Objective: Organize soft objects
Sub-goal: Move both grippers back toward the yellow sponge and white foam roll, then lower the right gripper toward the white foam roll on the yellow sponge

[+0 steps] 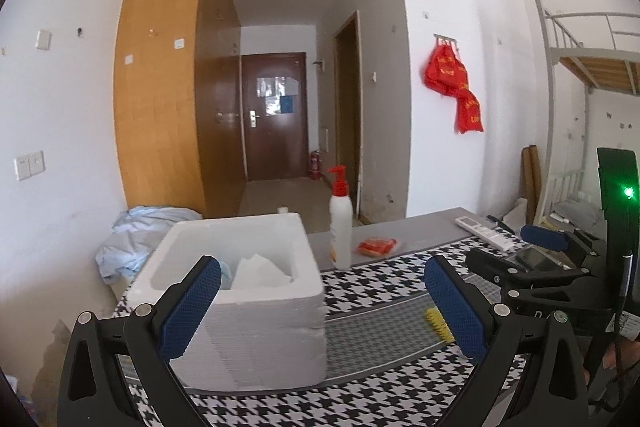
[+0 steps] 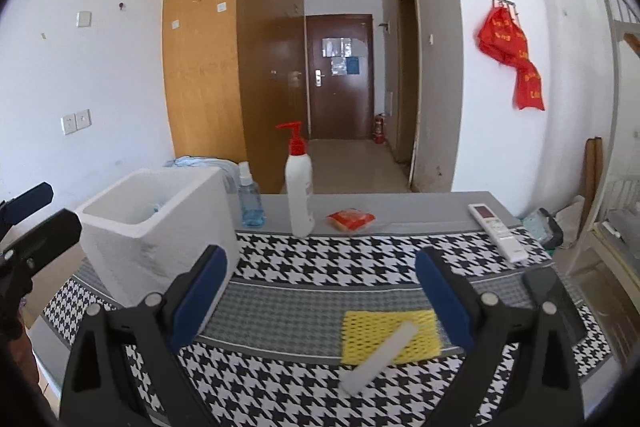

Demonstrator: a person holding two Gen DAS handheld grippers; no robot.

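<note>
Yellow foam net (image 2: 390,337): lies flat on the houndstooth cloth (image 2: 320,259), on its grey band, near my right gripper (image 2: 322,301) and toward the right finger. A white foam strip (image 2: 378,357) rests diagonally across it, touching it.

Foam box (image 2: 152,227): white, open-topped, at the left end of the table, its far side near the table's back edge. I see white crumpled material (image 1: 260,271) inside from the left view; a blue item beside it is too hidden to name.

Open room: bare cloth between box and net; the back strip of the table (image 2: 420,207) carries a pump bottle (image 2: 300,187), a blue spray bottle (image 2: 250,199), an orange packet (image 2: 352,219) and a remote (image 2: 498,231).

Hard to make out: a dark flat object (image 2: 552,299) behind my right finger, partly covered; in the left view only a sliver of the net (image 1: 439,325) shows beside the finger pad.

Left gripper (image 1: 322,303): jaws spread wide, empty, left finger in front of the box's near wall; I cannot tell whether it touches.

Right gripper: jaws spread wide, empty, holding nothing.
</note>
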